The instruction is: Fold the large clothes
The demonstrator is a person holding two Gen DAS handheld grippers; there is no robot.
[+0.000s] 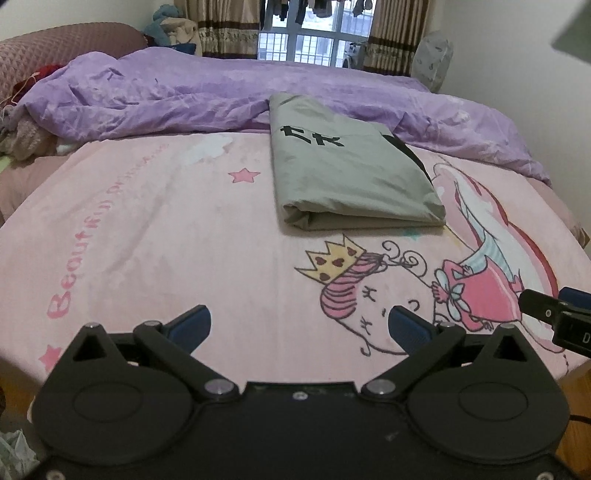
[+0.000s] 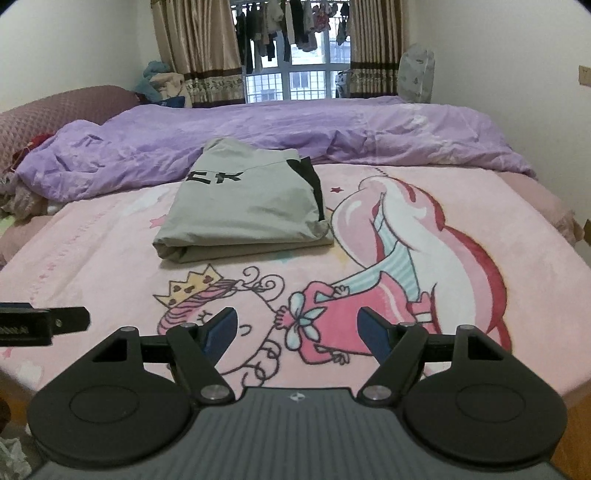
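- Your left wrist camera looks from the bed's near edge, angled down across the pink blanket (image 1: 147, 240) toward the window (image 1: 314, 33)
- Your right wrist camera sits just beside it, facing likewise
- Both share the folded grey garment (image 1: 351, 177) mid-bed and the purple duvet (image 2: 295, 129)

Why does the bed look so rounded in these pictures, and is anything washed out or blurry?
Left wrist view: the fisheye lens bows the pink blanket into a dome; the window is blown out white. Right wrist view: same bulge, dark corners at the top, the window glaring behind hanging laundry; the folded grey garment looks slightly soft, with no hard shadows.
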